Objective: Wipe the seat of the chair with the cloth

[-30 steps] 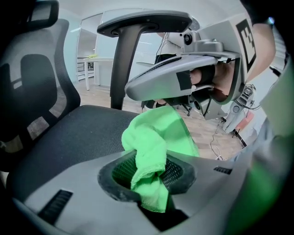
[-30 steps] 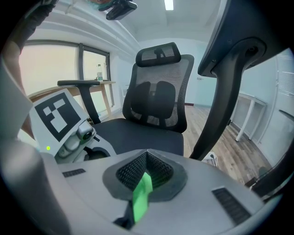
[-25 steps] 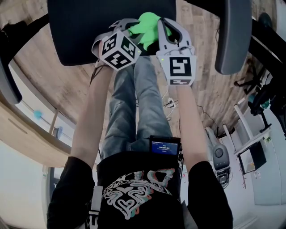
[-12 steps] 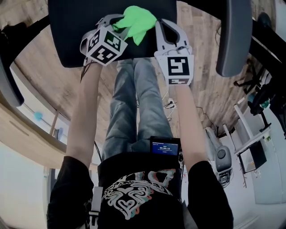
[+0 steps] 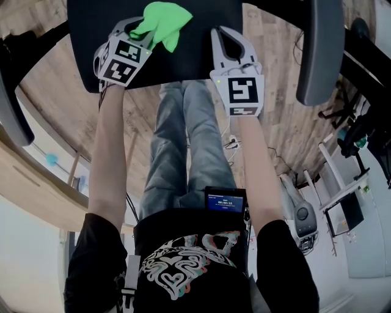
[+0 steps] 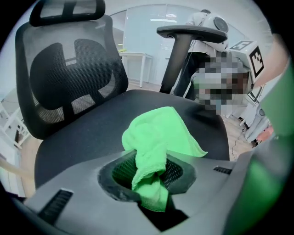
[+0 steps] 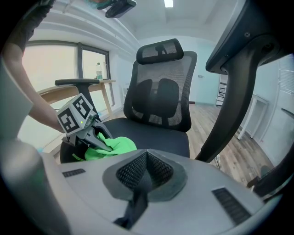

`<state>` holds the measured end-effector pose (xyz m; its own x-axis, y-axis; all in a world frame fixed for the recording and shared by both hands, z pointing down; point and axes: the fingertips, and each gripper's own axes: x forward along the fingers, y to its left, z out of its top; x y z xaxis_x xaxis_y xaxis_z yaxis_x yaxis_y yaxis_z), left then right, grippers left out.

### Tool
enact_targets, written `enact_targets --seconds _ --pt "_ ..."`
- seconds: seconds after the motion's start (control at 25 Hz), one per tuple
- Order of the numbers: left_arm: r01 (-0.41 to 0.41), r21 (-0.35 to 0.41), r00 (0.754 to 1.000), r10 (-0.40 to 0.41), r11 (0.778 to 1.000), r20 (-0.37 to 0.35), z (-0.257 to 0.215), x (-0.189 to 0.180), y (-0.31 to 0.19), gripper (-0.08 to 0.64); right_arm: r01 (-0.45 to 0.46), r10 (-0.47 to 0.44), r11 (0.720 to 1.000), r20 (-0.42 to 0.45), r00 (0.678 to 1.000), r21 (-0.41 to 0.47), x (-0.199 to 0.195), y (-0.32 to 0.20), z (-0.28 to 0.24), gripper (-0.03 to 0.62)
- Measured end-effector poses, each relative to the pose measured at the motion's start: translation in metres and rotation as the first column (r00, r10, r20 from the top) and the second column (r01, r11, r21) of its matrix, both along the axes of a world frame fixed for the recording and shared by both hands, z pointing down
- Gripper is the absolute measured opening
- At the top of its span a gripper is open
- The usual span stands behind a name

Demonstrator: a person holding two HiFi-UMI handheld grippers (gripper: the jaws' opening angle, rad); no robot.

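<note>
The black chair seat (image 5: 201,55) fills the top of the head view. A bright green cloth (image 5: 164,17) lies bunched on it, with my left gripper (image 5: 145,25) shut on one end. In the left gripper view the cloth (image 6: 161,133) is pinched in the left gripper (image 6: 149,176) and spreads forward over the seat (image 6: 87,137). My right gripper (image 5: 225,33) hovers over the seat's near edge, to the right of the cloth, shut with nothing in it. The right gripper view shows the right gripper (image 7: 146,170) closed, and the left gripper (image 7: 97,137) on the cloth (image 7: 120,144) at left.
The chair's right armrest (image 5: 317,49) stands close to my right gripper, the left armrest (image 5: 9,104) at far left. The mesh backrest (image 6: 69,69) rises beyond the seat. A person's legs (image 5: 183,140) stand against the seat's front edge on wooden floor (image 5: 287,128).
My left gripper has slid left and farther onto the seat, dragging the green cloth with it. The right gripper has stayed nearly still.
</note>
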<state>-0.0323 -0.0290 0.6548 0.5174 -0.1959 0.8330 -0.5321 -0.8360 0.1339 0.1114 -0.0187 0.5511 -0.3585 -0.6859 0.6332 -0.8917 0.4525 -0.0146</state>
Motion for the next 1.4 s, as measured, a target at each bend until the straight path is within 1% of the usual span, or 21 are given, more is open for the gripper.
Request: enact_targets --seconds 0.2,0.44,1.0,1.28,1.4 --pt "0.053 0.003 0.998 -0.053 0.999 0.029 0.001 -0.024 -0.009 0.112 -0.002 0.002 1.000 -0.001 1.000 -0.002 0.000 0.000 0.000 0.000" --pt "0.088 0.015 0.995 -0.089 0.996 0.051 0.001 -0.045 -0.013 0.111 -0.001 0.001 1.000 0.005 1.000 0.000 -0.002 0.001 0.000 0.000" --pt "0.129 0.042 0.985 -0.133 0.991 0.108 -0.002 -0.088 -0.018 0.112 -0.003 0.003 1.000 0.005 1.000 -0.004 0.002 0.005 0.001 0.000" --pt "0.202 0.064 0.968 -0.210 0.977 0.140 -0.006 -0.122 -0.024 0.112 -0.003 0.003 1.000 0.005 1.000 -0.011 0.001 0.007 0.003 0.000" --pt "0.218 0.078 0.962 -0.228 0.973 0.152 -0.007 -0.135 -0.028 0.112 -0.005 0.005 1.000 0.004 1.000 -0.008 0.001 0.006 0.003 0.000"
